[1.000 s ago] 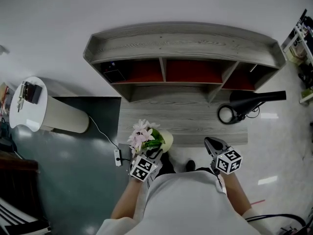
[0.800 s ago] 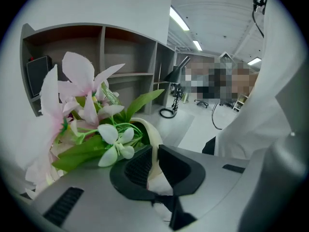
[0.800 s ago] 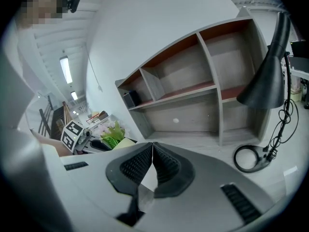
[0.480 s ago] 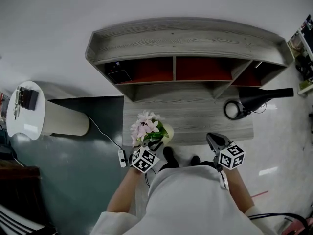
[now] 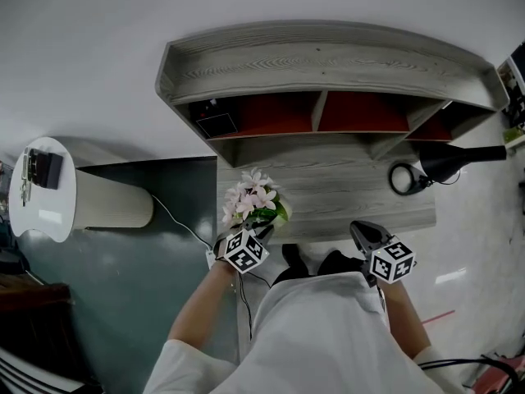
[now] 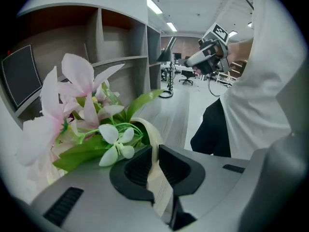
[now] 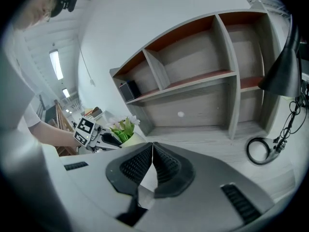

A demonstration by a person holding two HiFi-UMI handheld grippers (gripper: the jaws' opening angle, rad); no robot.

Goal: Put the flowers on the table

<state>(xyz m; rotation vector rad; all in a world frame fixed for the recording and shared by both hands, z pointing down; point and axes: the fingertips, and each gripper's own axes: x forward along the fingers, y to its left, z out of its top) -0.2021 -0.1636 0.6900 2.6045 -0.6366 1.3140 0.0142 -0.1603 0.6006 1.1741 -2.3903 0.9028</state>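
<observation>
A pot of pink and white flowers [image 5: 253, 199] with green leaves hangs over the front left corner of the grey wooden desk [image 5: 336, 189]. My left gripper [image 5: 263, 231] is shut on the cream pot's rim [image 6: 150, 135], which is pinched between the jaws in the left gripper view; the blooms [image 6: 79, 93] spread out beyond them. My right gripper [image 5: 361, 230] hovers at the desk's front edge, shut with nothing in it, its jaws [image 7: 152, 150] pressed together. The right gripper view also shows the left gripper [image 7: 99, 137] and the flowers [image 7: 122, 126] at the left.
A hutch [image 5: 328, 64] with red-backed compartments stands at the desk's back, a small black box [image 5: 217, 124] in its left bay. A black desk lamp [image 5: 449, 162] and coiled cable [image 7: 262, 151] occupy the desk's right. A white round side table [image 5: 45, 189] stands left.
The left gripper has carried the flowers forward, from in front of the desk's edge to over its front left corner. The right gripper has stayed shut near the front edge.
</observation>
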